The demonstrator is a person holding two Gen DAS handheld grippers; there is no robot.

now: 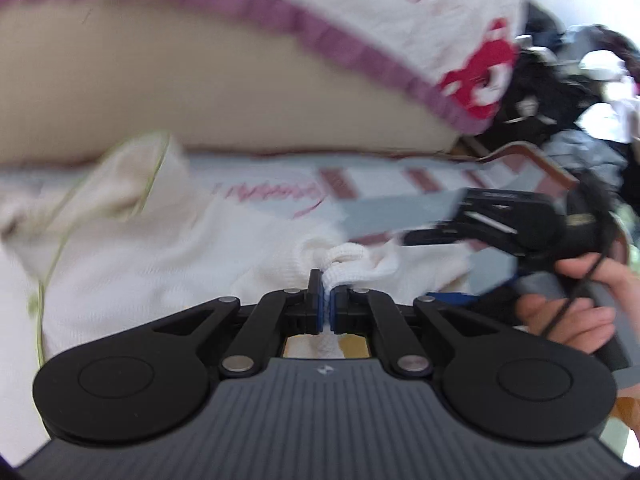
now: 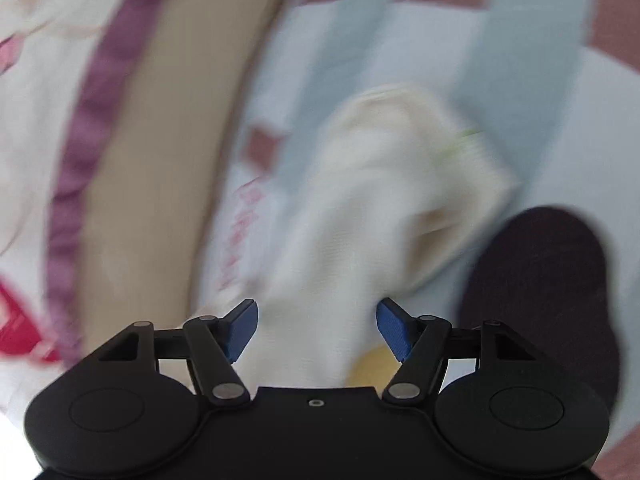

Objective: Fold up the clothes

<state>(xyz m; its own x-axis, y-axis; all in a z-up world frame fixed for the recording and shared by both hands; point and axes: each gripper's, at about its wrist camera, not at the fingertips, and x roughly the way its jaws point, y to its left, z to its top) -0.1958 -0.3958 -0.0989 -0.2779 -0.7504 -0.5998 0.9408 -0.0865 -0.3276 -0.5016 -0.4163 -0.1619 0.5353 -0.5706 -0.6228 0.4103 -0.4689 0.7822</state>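
A white knit garment [image 1: 168,240] with a thin green trim lies on a patterned bed sheet [image 1: 360,184]. My left gripper [image 1: 329,300] is shut on a bunched edge of this garment. In the right wrist view the same garment [image 2: 360,208] stretches away in front of my right gripper [image 2: 316,328], which is open with the cloth lying between and beyond its blue pads [image 2: 394,330]. The right gripper also shows in the left wrist view [image 1: 500,220], held by a hand at the right. Both views are blurred by motion.
A white pillow or blanket with a purple ruffle and red print [image 1: 400,40] lies beyond a beige strip [image 1: 180,92]. A dark maroon shape [image 2: 552,288] sits at the right. Dark clutter [image 1: 560,100] lies past the bed's far right.
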